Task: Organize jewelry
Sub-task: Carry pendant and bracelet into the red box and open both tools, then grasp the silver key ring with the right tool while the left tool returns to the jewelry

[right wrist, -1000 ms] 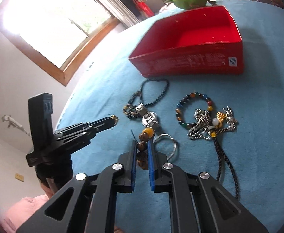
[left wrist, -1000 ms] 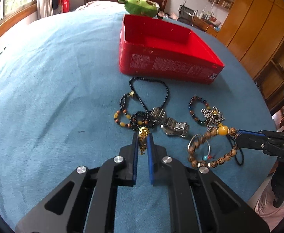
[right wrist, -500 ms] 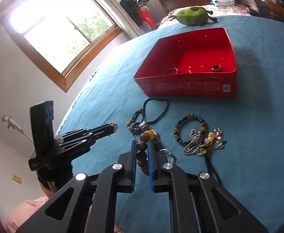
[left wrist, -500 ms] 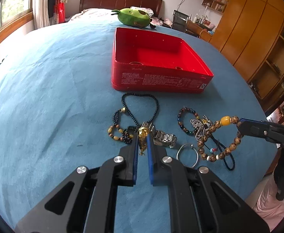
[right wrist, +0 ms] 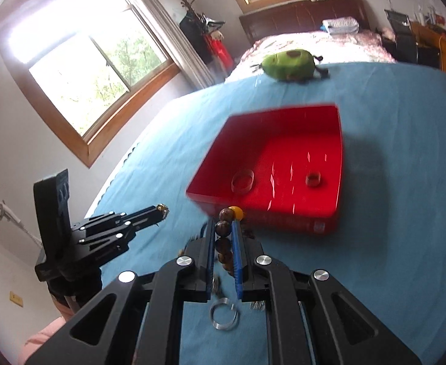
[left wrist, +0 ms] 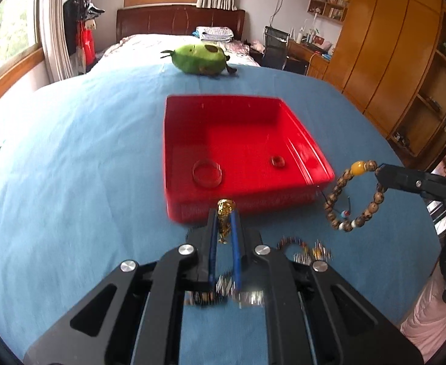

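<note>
Blue cloth (left wrist: 70, 158) covers the whole work surface, w/ a bed (left wrist: 162, 41) behind it and wood cabinets (left wrist: 390, 45) to the right. Green plush (left wrist: 200, 59) sits at the cloth's far edge.

Red tray (left wrist: 174, 164) lies mid-cloth, open top, just past both grippers. Inside on its floor: a clear bangle (left wrist: 207, 174) near the front left, a small dark ring (left wrist: 277, 161) to its right, the two well apart.

Left gripper (left wrist: 223, 222) is clamped on a gold charm (left wrist: 225, 210); the charm's top pokes above the fingertips, lifted off the cloth and just short of the tray's front wall in left wrist view. Right wrist view shows same gripper (right wrist: 159, 211) from the side, gold bit at its tip.

Right gripper (right wrist: 224, 237) is clamped on a wood bead bracelet (right wrist: 223, 243); brown beads stacked betw the blue pads, amber bead (right wrist: 237, 212) at the top. From the left wrist view the bracelet (left wrist: 341, 188) hangs as a loop below the right gripper (left wrist: 381, 172), in the air beside the tray's front right corner.

Left on the cloth near the camera: a silver hoop (right wrist: 224, 316) under the right gripper, plus blurred pieces (left wrist: 305, 248), a bead bracelet and smth metallic, too smeared to tell more
</note>
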Motion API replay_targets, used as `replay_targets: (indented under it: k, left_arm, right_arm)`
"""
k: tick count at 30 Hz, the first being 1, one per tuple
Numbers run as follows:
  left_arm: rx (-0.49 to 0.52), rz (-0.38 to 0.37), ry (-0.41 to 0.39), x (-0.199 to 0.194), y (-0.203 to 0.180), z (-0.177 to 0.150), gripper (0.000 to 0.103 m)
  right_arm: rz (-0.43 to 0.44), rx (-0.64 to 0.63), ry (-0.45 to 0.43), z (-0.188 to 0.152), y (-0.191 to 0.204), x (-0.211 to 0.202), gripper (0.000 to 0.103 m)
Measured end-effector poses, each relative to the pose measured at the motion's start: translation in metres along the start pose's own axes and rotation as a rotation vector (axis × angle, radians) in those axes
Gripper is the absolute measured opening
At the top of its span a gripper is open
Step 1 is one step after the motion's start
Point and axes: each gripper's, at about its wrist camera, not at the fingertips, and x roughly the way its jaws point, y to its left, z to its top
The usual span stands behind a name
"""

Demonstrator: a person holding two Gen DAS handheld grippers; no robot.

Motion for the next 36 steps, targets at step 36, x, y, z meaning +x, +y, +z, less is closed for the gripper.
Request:
replay_targets:
  k: [36]
  left_arm:
    - [-0.035,0.092,0.005,0.027,0.011,0.011,0.035]
  right_arm:
    - [-0.146,0.041,0.057,-0.005,-0.048,0.047,0.017]
